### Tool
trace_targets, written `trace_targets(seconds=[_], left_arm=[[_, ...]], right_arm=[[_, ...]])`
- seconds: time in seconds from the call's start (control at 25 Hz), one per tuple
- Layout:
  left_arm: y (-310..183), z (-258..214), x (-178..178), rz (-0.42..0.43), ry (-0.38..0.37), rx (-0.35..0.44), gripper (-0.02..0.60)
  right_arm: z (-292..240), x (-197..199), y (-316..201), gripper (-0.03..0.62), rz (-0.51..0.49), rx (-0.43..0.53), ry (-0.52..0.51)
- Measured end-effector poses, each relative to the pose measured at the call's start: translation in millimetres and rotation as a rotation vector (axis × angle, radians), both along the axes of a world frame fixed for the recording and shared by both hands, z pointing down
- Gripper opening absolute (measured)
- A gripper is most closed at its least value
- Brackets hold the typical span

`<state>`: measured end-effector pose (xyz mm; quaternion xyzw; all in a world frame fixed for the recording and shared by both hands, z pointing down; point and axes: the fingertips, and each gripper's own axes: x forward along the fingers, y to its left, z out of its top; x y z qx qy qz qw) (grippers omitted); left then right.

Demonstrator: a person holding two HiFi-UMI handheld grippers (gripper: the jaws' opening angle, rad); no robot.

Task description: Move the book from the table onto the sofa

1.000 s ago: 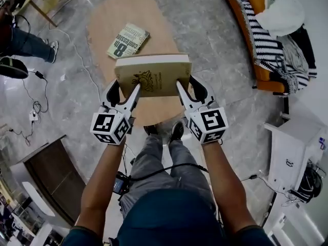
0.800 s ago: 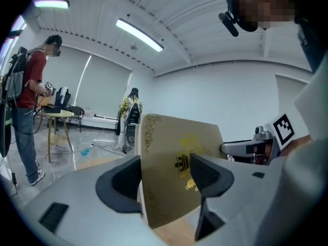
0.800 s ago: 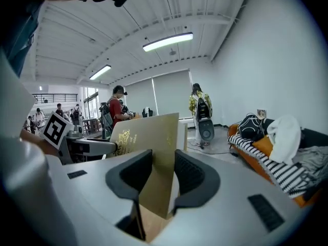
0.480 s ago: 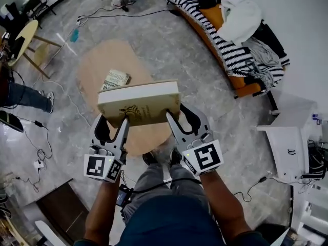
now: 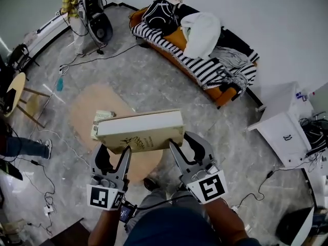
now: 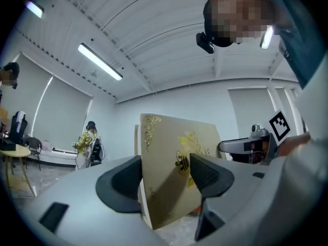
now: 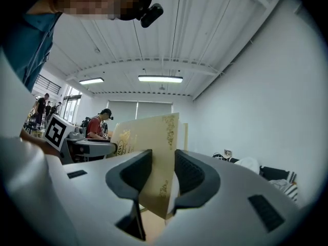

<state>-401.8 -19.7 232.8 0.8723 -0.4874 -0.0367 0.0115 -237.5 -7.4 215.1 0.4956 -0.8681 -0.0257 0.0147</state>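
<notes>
A thick tan hardcover book [image 5: 141,131] with gold ornament is held level in the air by its two near corners. My left gripper [image 5: 117,151] is shut on its left corner and my right gripper [image 5: 179,146] on its right. In the left gripper view the pads clamp the book's cover [image 6: 174,163] inside my left gripper [image 6: 166,176]. The right gripper view shows the same grip, with the book [image 7: 154,147] between the pads of my right gripper [image 7: 163,176]. The orange sofa [image 5: 221,94], heaped with a striped blanket and clothes, stands far ahead. The wooden table [image 5: 89,104] lies far below.
A second book [image 5: 100,120] stays on the table, partly hidden by the held one. A white cabinet [image 5: 284,129] stands at the right, a round wooden stool [image 5: 14,88] at the left. A black floor fan [image 5: 97,22] and cables lie near the far wall.
Both grippers have risen together with the book between them. The table has dropped away below, and the sofa has come further into the head view.
</notes>
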Motion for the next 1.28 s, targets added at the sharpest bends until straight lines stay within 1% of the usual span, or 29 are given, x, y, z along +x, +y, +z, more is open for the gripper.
trace_targets(seconds=[0.12, 0.28, 0.48, 0.72, 1.0, 1.16, 1.28], left_arm=[[13, -22, 39, 0.056, -0.004, 0.040, 0.285], [34, -45, 86, 0.131, -0.004, 0.098, 0.284], [72, -64, 146, 0.215, 0.011, 0.119, 0.284], [113, -79, 226, 0.311, 0.008, 0.155, 0.284], [155, -82, 290, 0.381, 0.006, 0.181, 0.284], [165, -84, 322, 0.426, -0.001, 0.177, 0.284], [166, -83, 339, 0.460, -0.007, 0.175, 0.284]], right_arm=[[-24, 35, 23, 0.147, 0.054, 0.025, -0.040], [-44, 81, 58, 0.147, 0.126, 0.067, -0.039], [-65, 138, 109, 0.146, 0.208, 0.099, -0.023], [-75, 212, 167, 0.146, 0.302, 0.130, -0.026], [-75, 271, 220, 0.144, 0.368, 0.149, -0.027], [-76, 300, 237, 0.143, 0.410, 0.156, -0.036], [-75, 315, 242, 0.143, 0.441, 0.158, -0.040]])
